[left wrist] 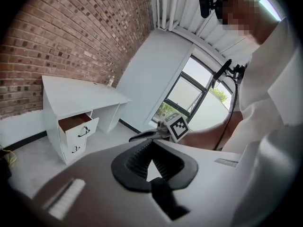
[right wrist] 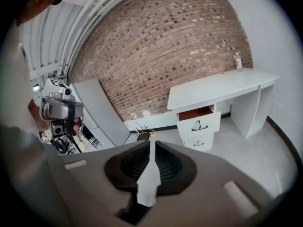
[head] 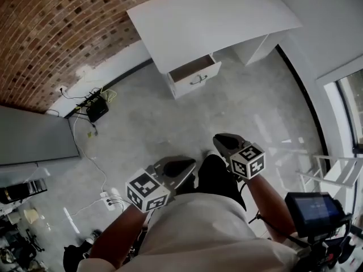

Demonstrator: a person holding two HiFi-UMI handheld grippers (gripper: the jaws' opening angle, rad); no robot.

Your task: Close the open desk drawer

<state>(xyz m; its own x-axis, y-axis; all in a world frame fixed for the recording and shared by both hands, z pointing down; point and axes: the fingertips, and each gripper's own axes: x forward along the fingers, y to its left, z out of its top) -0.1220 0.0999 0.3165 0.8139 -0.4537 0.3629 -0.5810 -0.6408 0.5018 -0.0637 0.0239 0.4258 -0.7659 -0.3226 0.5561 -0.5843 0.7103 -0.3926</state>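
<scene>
Grey concrete floor [head: 147, 129] bounded by a red brick wall [head: 57, 27], with a white desk [head: 215, 16] set in the far corner against it. In the pedestal at the desk's left end as seen from the grippers, top drawer [head: 195, 72] pulled partway out, brown inside showing, dark bail handle [head: 199, 79] on its white front. Directly beneath, lower drawer [right wrist: 199, 141] flush with the pedestal. Small bottle [right wrist: 238, 60] upright on the desktop near the back edge. At the foot of the brick wall, a black box [head: 97, 109] with cables trailing across the floor to a white power strip [head: 108, 198]. Left gripper [head: 190, 164] and right gripper [head: 218, 139] both held low by the person's lap, side by side, well apart from the desk and touching nothing. Left pads [left wrist: 137, 160] closed tip to tip with nothing caught in them, only a small wedge of daylight near the base. Right pads [right wrist: 165, 164] likewise brought together at the tips, a thin sliver of gap behind, nothing gripped. Marker cubes [head: 146, 190] facing up toward the head camera. Open drawer framed just above the right jaw tips in the right gripper view.
</scene>
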